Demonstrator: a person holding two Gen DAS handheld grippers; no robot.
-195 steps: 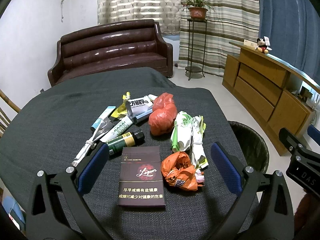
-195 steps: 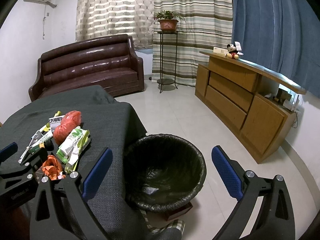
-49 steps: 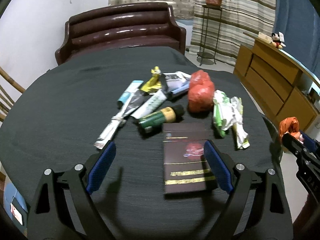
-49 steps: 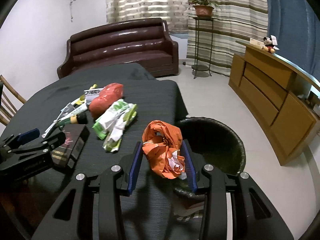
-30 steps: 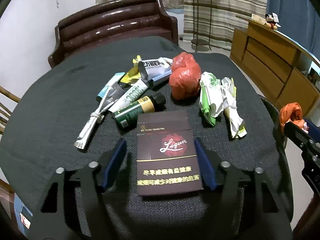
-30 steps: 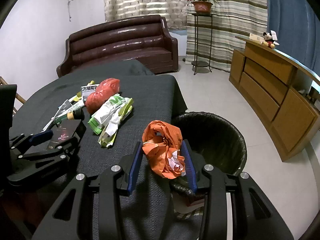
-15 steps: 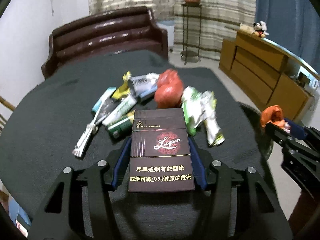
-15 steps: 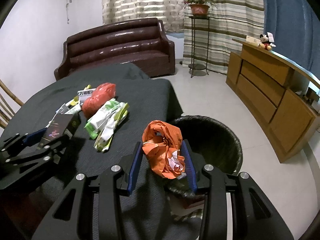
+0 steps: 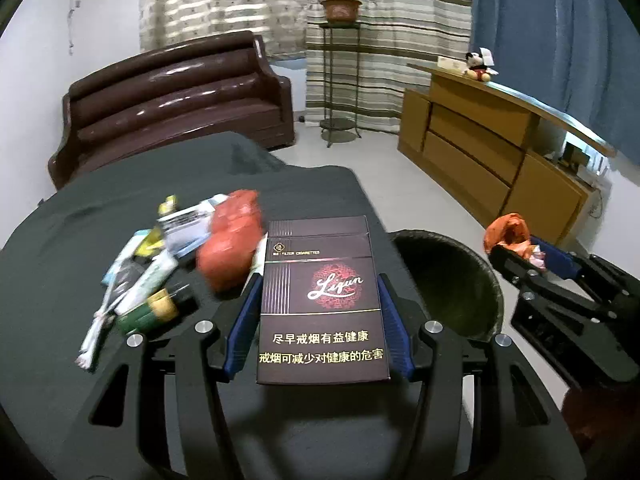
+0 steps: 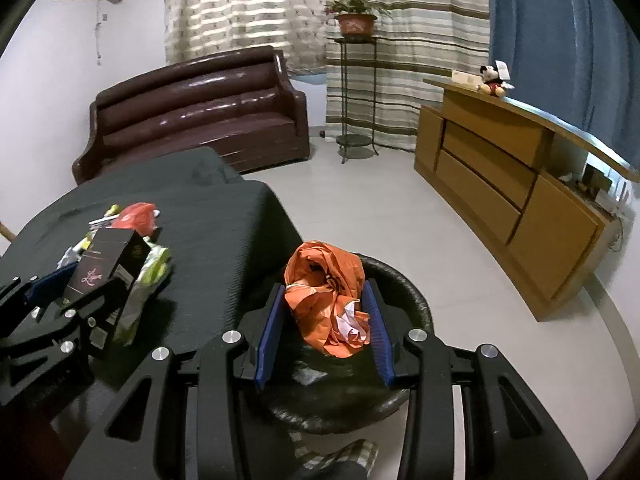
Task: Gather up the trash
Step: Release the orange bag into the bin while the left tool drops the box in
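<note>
Through the left wrist camera, my left gripper (image 9: 320, 316) is clamped on the cigarette box (image 9: 322, 300), lifted off the table (image 9: 60, 260) with its long side running straight along the fingers. The bin (image 9: 448, 280) lies ahead and to the right of the box, just off the table edge. My right gripper (image 9: 524, 252), with its orange bag (image 9: 506, 230), is past the bin's far rim. The remaining litter, a red bag (image 9: 232, 252) and tubes, sits left on the table.

Through the right wrist camera, my right gripper (image 10: 326, 312) squeezes the crumpled orange bag (image 10: 328, 284) directly over the bin (image 10: 404, 296), whose opening lies right below the fingers. I judge this hand is the nearer one: it only has to let go, while the left gripper (image 10: 84, 292) and its box (image 10: 108, 264) are over the table, so the box must travel right to reach the bin.
</note>
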